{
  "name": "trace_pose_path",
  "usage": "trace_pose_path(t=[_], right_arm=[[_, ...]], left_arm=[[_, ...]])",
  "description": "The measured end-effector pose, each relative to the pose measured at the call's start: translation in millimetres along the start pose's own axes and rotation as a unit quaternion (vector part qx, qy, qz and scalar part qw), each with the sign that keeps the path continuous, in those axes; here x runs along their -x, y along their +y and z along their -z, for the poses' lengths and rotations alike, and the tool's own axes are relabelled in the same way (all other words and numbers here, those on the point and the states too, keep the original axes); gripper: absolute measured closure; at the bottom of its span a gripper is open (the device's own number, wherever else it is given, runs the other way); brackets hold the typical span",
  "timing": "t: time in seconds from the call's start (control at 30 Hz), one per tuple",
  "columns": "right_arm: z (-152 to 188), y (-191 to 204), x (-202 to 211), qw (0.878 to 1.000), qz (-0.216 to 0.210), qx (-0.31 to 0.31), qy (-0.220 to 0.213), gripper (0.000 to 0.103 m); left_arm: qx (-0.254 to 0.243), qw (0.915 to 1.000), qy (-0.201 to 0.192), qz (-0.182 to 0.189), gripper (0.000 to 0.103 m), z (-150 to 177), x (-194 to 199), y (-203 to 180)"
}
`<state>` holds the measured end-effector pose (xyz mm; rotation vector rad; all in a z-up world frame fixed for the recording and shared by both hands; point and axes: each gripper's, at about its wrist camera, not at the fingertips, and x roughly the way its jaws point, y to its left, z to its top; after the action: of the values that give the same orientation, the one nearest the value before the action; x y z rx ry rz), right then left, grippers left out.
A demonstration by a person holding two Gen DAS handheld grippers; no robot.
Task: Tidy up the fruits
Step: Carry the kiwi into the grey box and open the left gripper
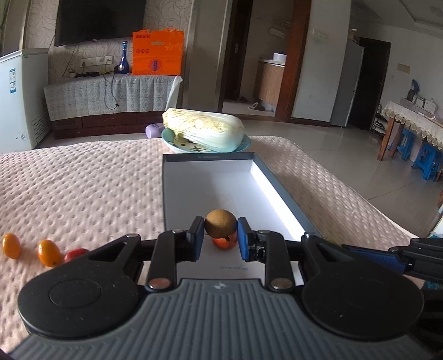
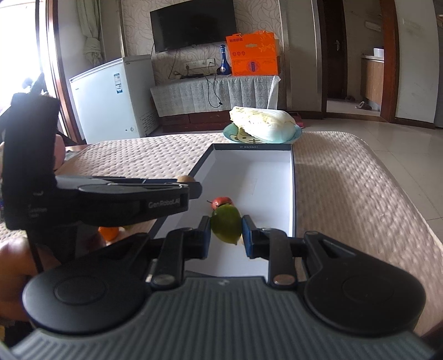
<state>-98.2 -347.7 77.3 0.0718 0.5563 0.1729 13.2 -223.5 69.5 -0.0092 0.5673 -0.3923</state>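
Brown fruit (image 1: 220, 226), green fruit (image 2: 226, 227), white-lined grey box (image 1: 279, 177), pink dimpled tablecloth (image 1: 83, 188), orange carton (image 1: 157, 52).

Wall (image 2: 133, 16): pale, swirl-patterned paper. Television (image 2: 193, 23): dark, mounted on that wall. Low cabinet (image 2: 213, 94): beneath the television, draped in a patterned cloth; bears an orange box (image 2: 253, 54) and a blue bottle (image 2: 224, 62). White freezer (image 2: 110, 97): left of the cabinet. Curtain (image 2: 88, 30): tied back by a bright window. Floor (image 1: 346, 155): glossy pale tiles. Doorways (image 1: 290, 55): dark wood frames. Side table (image 1: 409, 119): lace-edged cloth, blue stools (image 1: 426, 157) beneath.
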Motion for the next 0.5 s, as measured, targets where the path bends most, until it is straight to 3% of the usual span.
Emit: trace_pose_path(t=[0.5], right_arm=[[1, -8, 0, 1.0, 0.009, -0.005, 0.006, 0.076]], left_arm=[[-0.009, 0.9995, 0.026, 0.012, 0.073, -7, -34, -9]])
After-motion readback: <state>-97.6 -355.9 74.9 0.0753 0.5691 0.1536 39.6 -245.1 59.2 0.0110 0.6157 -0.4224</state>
